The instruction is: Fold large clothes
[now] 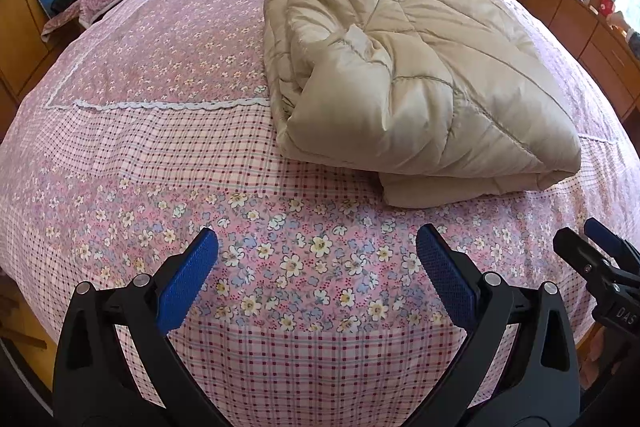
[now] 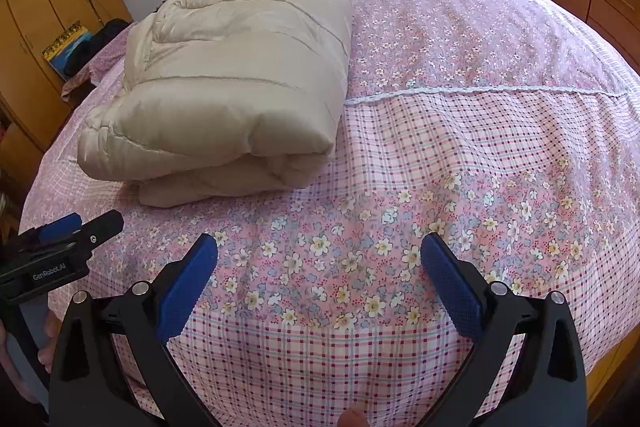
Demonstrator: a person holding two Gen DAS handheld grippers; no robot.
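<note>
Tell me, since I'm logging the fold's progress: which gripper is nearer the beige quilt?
Neither holds it. From the pictures, the left gripper seems slightly nearer: the quilt lies almost straight ahead of it, but off to the side of the right gripper. Both are open.

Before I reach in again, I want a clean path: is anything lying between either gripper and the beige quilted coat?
Nothing visible does. Only bare floral bedspread lies between the open left gripper and the folded coat, and likewise ahead of the open right gripper.

Beige quilted coat [image 1: 404, 67] — pink floral-and-plaid bedspread [image 1: 160, 155] — blue fingers [image 1: 188, 283].
</note>
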